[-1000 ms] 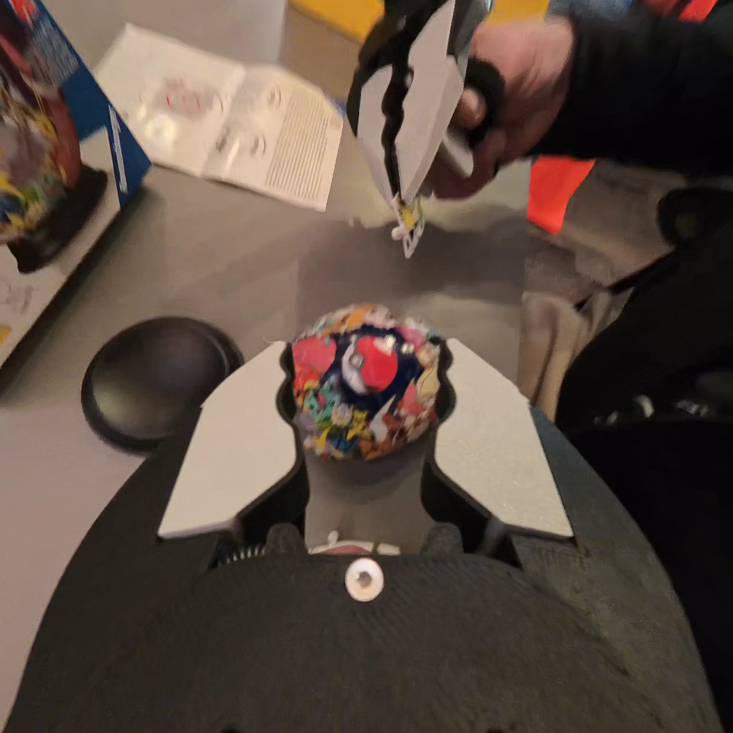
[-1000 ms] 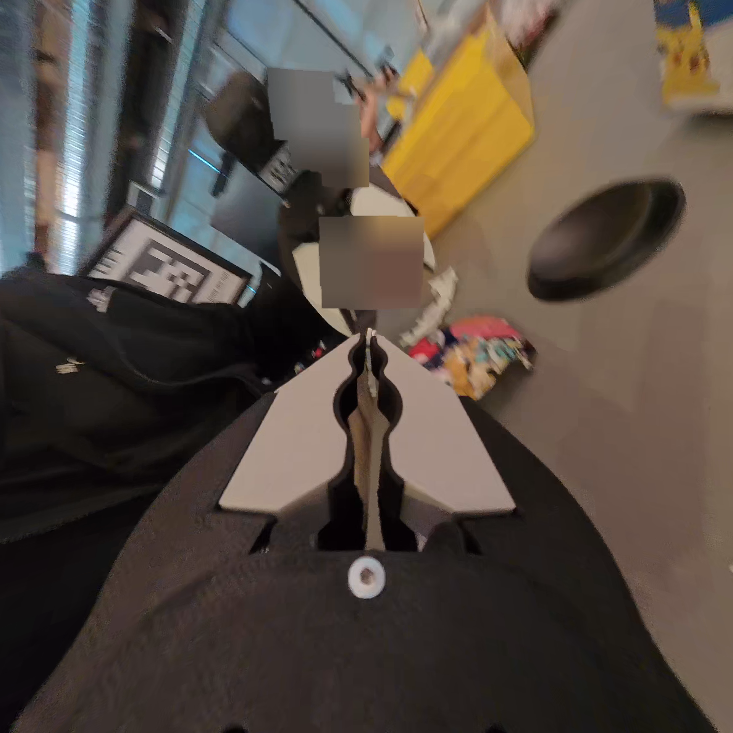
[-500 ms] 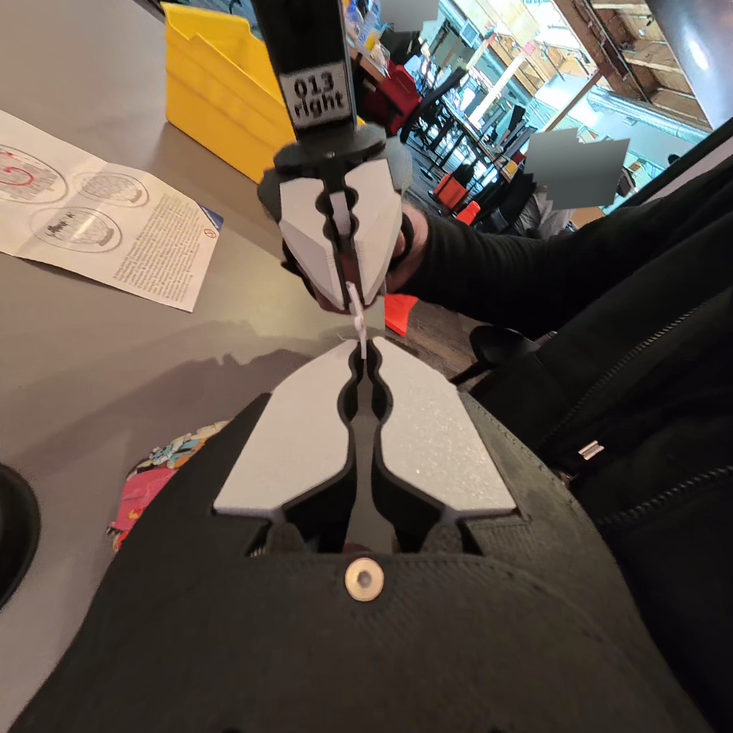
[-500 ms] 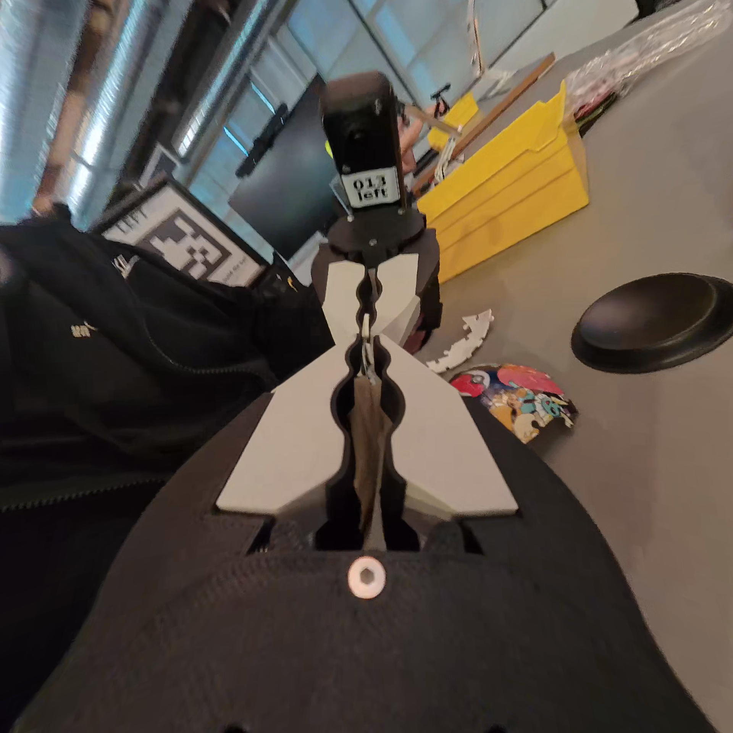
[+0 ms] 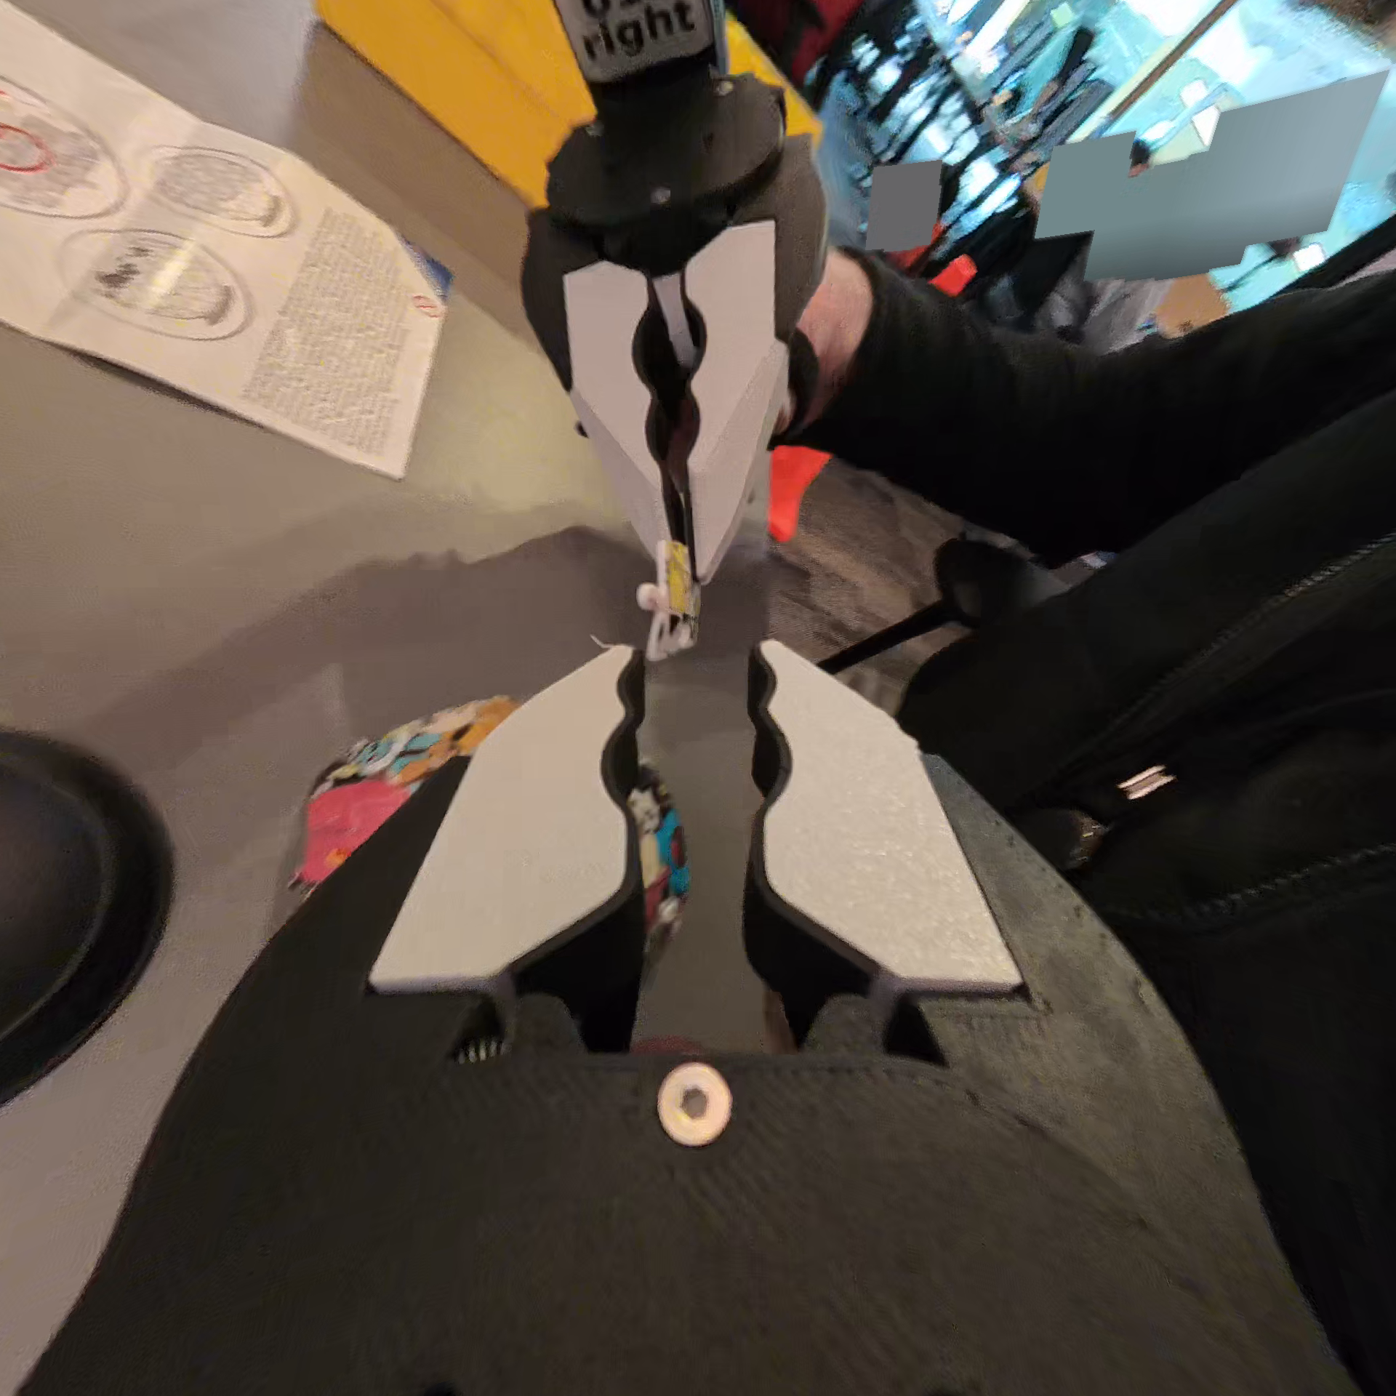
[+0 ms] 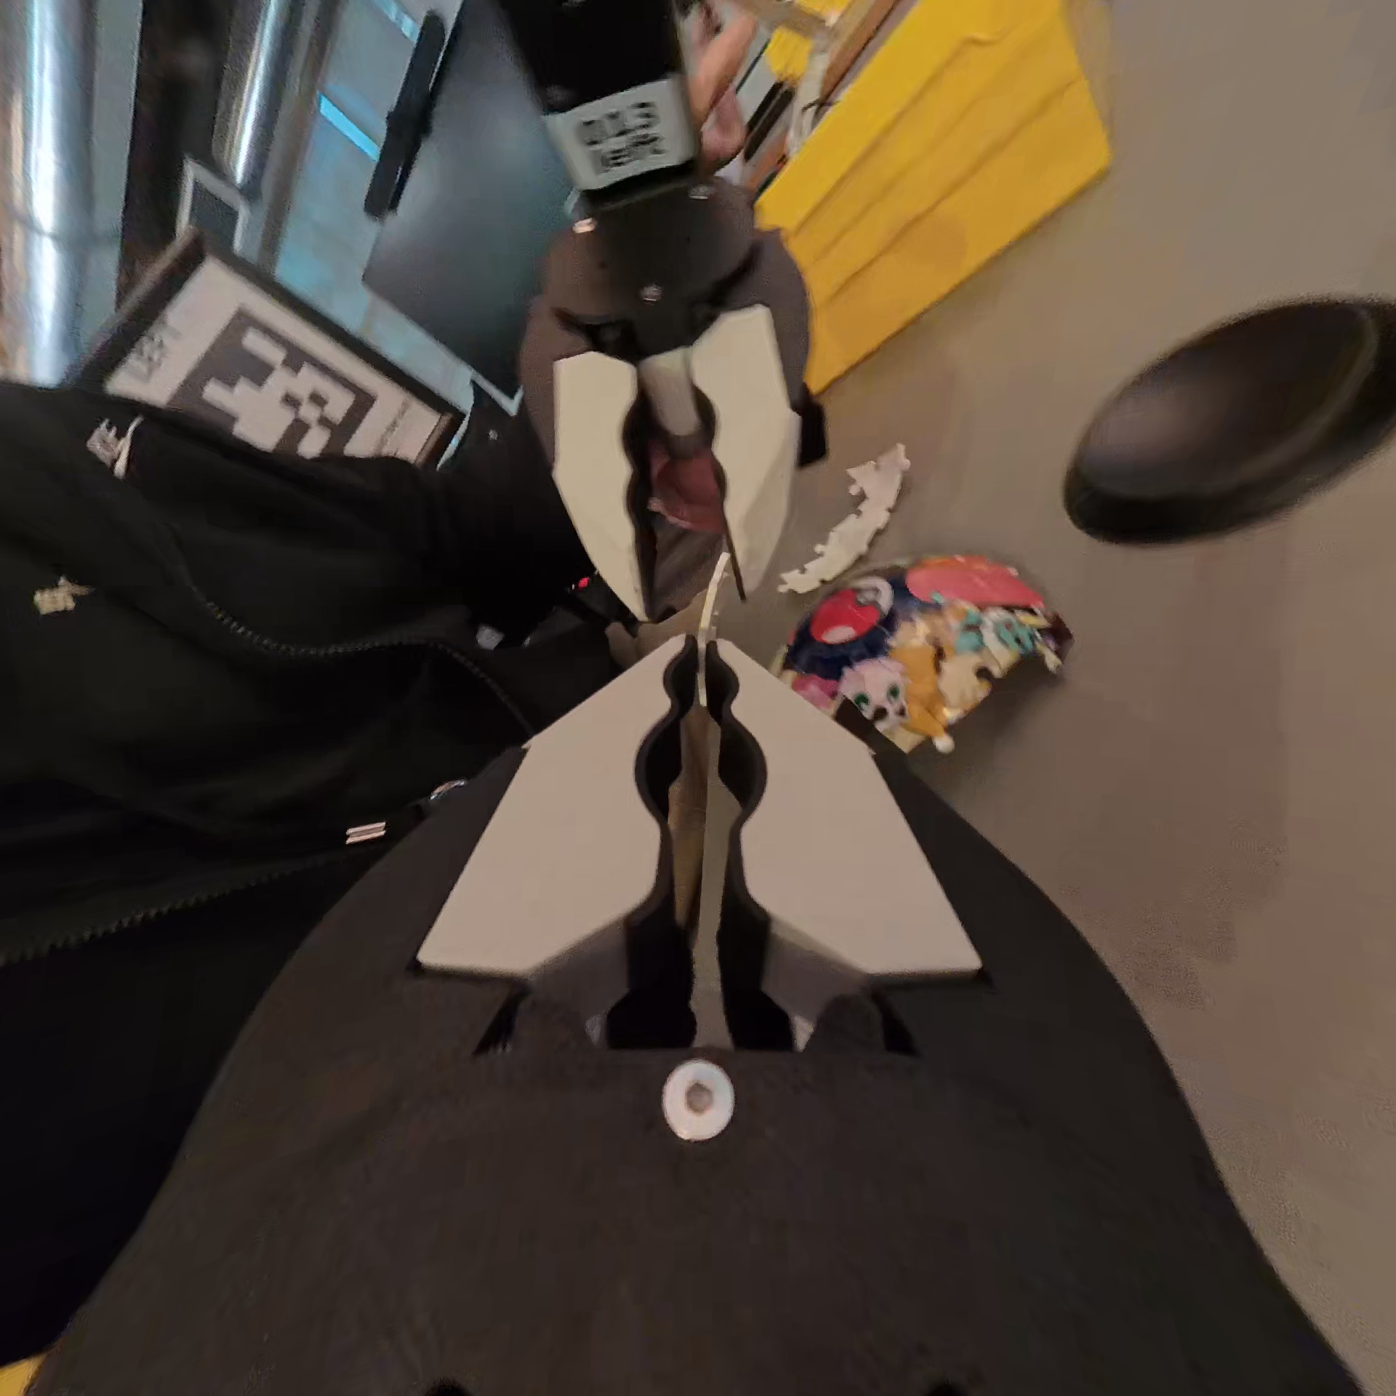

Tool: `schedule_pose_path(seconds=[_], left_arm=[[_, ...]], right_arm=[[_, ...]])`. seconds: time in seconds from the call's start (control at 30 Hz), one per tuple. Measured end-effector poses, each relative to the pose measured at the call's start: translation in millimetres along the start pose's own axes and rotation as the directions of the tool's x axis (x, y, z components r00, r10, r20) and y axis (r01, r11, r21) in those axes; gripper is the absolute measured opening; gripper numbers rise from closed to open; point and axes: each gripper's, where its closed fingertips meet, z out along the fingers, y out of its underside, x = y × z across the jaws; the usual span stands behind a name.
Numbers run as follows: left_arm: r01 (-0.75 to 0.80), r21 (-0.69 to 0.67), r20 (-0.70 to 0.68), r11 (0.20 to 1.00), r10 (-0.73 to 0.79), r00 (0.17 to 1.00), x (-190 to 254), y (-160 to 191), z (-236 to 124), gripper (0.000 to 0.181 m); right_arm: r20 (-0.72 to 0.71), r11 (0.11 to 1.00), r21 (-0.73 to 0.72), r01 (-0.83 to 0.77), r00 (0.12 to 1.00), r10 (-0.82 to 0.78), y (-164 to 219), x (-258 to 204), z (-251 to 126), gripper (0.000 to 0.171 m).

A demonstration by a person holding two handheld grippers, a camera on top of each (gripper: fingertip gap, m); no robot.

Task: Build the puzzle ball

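My right gripper (image 6: 704, 642) is shut on a thin puzzle piece (image 6: 708, 612), seen edge-on. In the left wrist view the right gripper (image 5: 676, 574) points down at me with the small yellow and white piece (image 5: 672, 604) sticking out of its tips. My left gripper (image 5: 695, 656) is open, its jaws a small gap apart, tips just below the piece and not touching it. It also shows in the right wrist view (image 6: 691, 604), facing the right gripper. The colourful part-built puzzle ball (image 6: 929, 642) lies on the grey table, partly under my left gripper (image 5: 393, 786).
A black round stand (image 6: 1239, 423) sits on the table (image 5: 227, 604) beyond the ball part. A white strip of joined pieces (image 6: 853, 521) lies beside it. A yellow bin (image 6: 929, 174) and a paper leaflet (image 5: 189, 264) lie farther back. A person in black sits at the table's edge. My two grippers' fingertips are within a few centimetres of each other.
The left gripper let go of the ball part, which now lies on the table, then rose and shut against the piece's tip. It has now opened. The right gripper still holds the piece.
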Motion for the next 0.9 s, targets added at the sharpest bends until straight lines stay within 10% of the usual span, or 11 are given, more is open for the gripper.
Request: schedule_pose_path(seconds=[0.33, 0.9], left_arm=[[-0.184, -0.217, 0.357, 0.959, 0.254, 0.899, -41, 49, -7, 0.043], [-0.237, -0.147, 0.412, 0.96, 0.277, 0.868, -49, 54, -8, 0.047]], right_arm=[[-0.08, 0.957, 0.1, -0.272, 0.956, 0.281, 42, 37, 11, 0.0], [-0.063, 0.909, 0.147, -0.391, 0.913, 0.403, 51, 37, 14, 0.001]])
